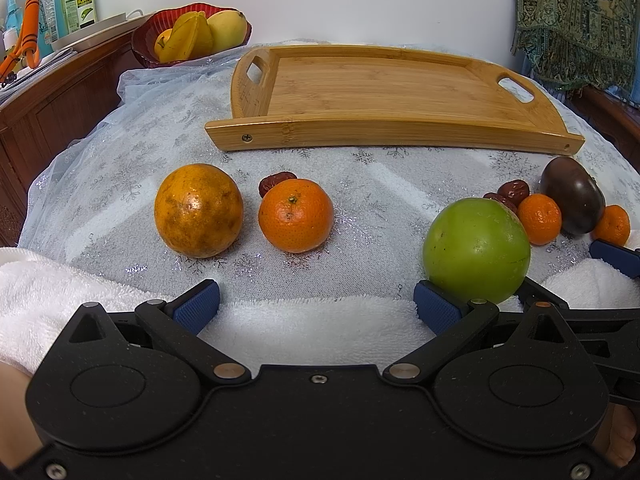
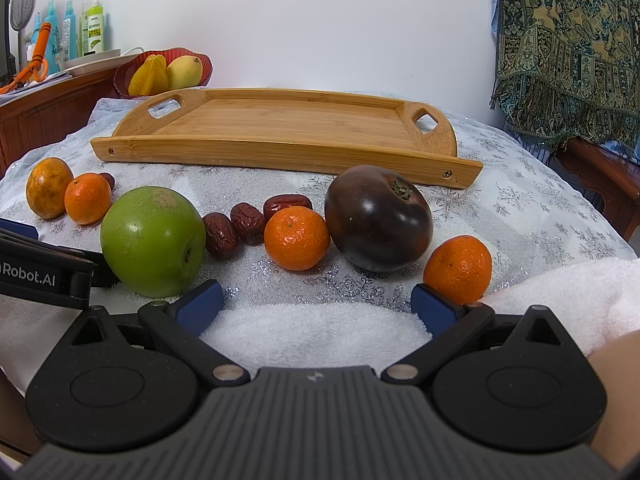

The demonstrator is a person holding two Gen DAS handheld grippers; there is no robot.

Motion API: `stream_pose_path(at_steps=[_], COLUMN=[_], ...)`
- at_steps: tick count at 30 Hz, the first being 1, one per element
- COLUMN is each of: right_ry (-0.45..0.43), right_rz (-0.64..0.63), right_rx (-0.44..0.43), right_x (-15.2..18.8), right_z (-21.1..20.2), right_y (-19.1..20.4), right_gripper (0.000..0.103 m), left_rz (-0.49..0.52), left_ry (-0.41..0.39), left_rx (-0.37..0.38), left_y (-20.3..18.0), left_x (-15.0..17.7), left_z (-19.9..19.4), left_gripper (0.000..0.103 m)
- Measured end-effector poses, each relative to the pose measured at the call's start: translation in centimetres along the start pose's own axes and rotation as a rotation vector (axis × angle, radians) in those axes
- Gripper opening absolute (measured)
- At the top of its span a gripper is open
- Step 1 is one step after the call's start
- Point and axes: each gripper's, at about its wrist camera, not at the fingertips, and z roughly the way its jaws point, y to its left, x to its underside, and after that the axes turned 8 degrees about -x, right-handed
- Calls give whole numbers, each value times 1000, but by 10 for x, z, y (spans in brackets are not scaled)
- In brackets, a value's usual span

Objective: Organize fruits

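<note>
An empty bamboo tray [image 1: 380, 128] [image 2: 280, 152] lies at the back of the cloth-covered table. In front of it sit a mottled orange [image 1: 199, 211] [image 2: 49, 188], a mandarin [image 1: 296, 215] [image 2: 88, 199], a green apple [image 1: 477, 249] [image 2: 153, 241], red dates [image 2: 248, 223] [image 1: 513, 191], a dark purple fruit [image 2: 378, 218] [image 1: 573, 196] and two more mandarins [image 2: 297, 237] [image 2: 458, 269]. My left gripper [image 1: 318, 304] is open, low over a white towel, with the apple by its right finger. My right gripper [image 2: 318, 304] is open too, and nothing lies between its fingers.
A red bowl [image 1: 146, 38] [image 2: 122, 76] with yellow fruit stands at the back left on a wooden cabinet [image 1: 60, 96], beside spray bottles [image 1: 56, 0]. A patterned cloth [image 2: 568, 48] hangs at the right. White towel [image 2: 316, 332] lies along the near table edge.
</note>
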Motion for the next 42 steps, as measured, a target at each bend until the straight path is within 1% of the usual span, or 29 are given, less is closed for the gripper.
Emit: stream_pose_path(at_steps=[34, 42], right_ry=[-2, -7], right_rz=[0, 2], right_rx=[1, 1], right_x=[1, 2], right_z=[0, 1], right_y=[1, 2], right_gripper=[103, 103], left_rz=[0, -6], left_ry=[-3, -26], left_rx=[-1, 0], left_y=[0, 0], left_x=[0, 1], left_z=[0, 1], left_gripper=[103, 103])
